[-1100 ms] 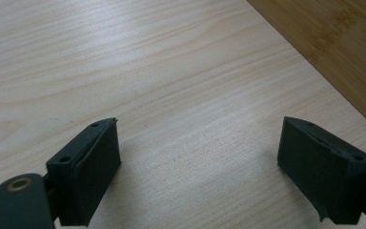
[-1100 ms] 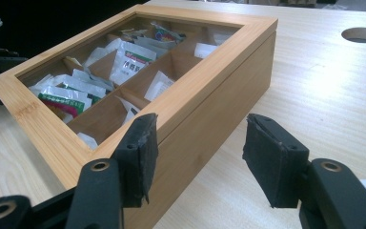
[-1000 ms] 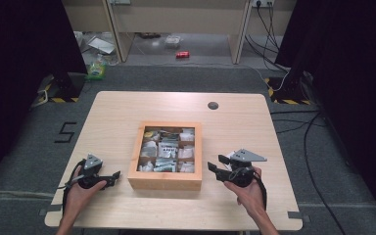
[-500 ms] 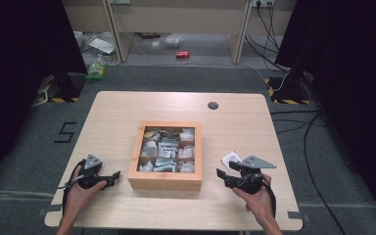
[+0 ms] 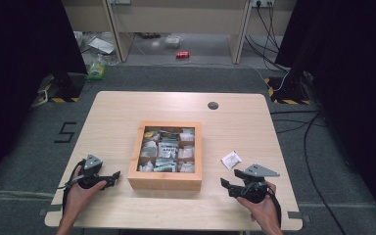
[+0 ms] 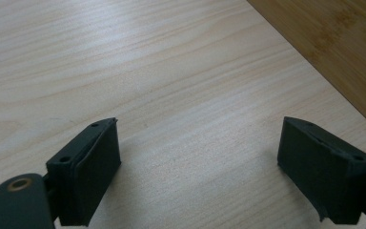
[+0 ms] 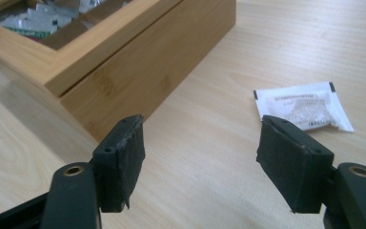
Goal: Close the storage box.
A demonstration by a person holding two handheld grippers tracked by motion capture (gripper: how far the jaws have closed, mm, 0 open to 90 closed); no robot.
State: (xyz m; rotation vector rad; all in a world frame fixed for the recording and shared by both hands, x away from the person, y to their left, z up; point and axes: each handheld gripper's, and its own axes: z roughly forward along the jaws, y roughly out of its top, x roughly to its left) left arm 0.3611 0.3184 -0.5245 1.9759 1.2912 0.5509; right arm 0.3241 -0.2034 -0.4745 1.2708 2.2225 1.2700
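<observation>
I've got the right gripper (image 5: 225,184) low over the table (image 5: 117,112), near the front edge on the right side, w/ its jaws wide apart and nothing between them; they have just been opening. In the right gripper view the pads (image 7: 124,157) frame bare wood, and the white sachet (image 7: 302,106) lies flat on the tabletop just past the right-hand pad, not touching it. From the high view that same sachet (image 5: 231,159) sits betw. the wooden box (image 5: 165,182) and the table's right edge, a bit ahead of the gripper, apart from both. The box is a bamboo tea-bag organiser (open top, divided into compartments) approx. mid-table, packed w/ more sachets (image 5: 166,147), mostly white and grey, a few w/ green print; I can't read any labels. Its front corner shows close in the right gripper view, left of the jaws. The left gripper (image 5: 115,175) rests near the table's front-left, pointing toward the box's left wall, jaws also open and empty: the left gripper view has bare tabletop betw. its pads (image 6: 93,176) and the box side (image 6: 343,52) at top right, near but not touching. A hand (image 5: 81,191) holds each tool from the bottom edge.
</observation>
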